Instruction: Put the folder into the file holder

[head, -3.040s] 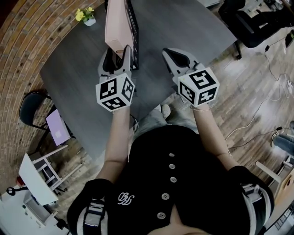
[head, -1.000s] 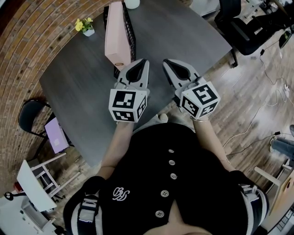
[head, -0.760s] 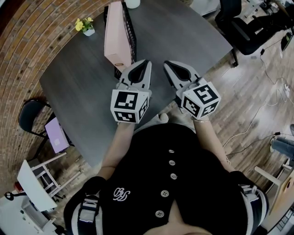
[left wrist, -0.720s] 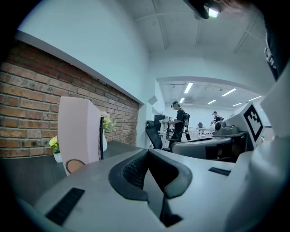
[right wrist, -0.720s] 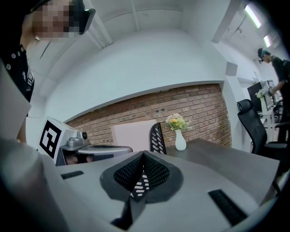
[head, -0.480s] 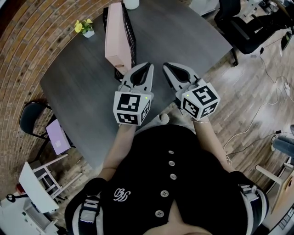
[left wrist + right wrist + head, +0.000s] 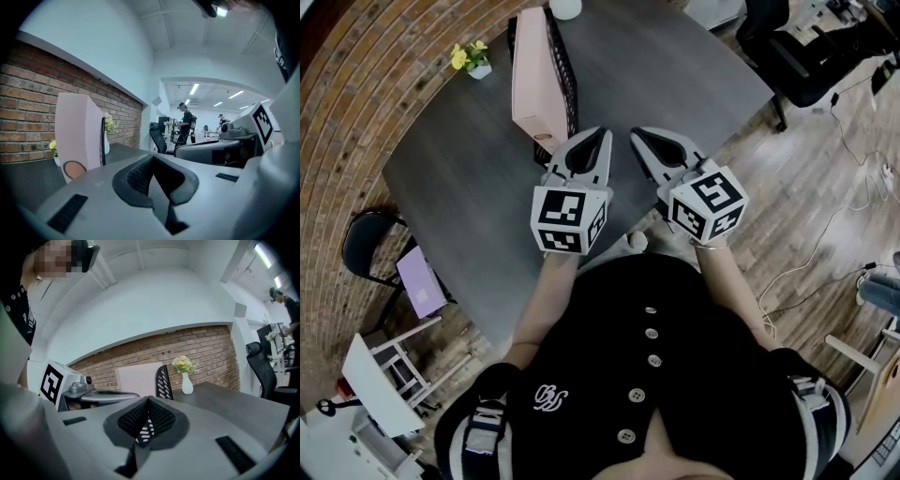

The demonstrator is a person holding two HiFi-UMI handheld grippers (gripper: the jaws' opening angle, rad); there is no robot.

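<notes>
While the person stood at the near edge of the dark grey table (image 7: 675, 66), both grippers were held side by side above it, pointing away from the body and close to level. The left gripper (image 7: 598, 133) had its jaws pressed together at the tips, with nothing between them; its own view (image 7: 153, 160) showed the ribbed pads meeting in a closed point. The right gripper (image 7: 637, 132) hung just beside it, its jaws likewise drawn together and empty, as its own view (image 7: 149, 401) made plain. Neither tool touched anything on the table. The pink folder (image 7: 530, 80) stood upright on its edge in the black mesh file holder (image 7: 563, 66), ahead of the left gripper and a little to its left, near it but apart from its tips. From the left gripper view the folder (image 7: 77, 136) rose as a tall pale slab with the holder's dark side (image 7: 102, 140) along its right. A small pot of yellow flowers (image 7: 469, 58) sat near the table's far left corner, by the brick wall, and a white vase (image 7: 565, 7) stood beyond the holder.
</notes>
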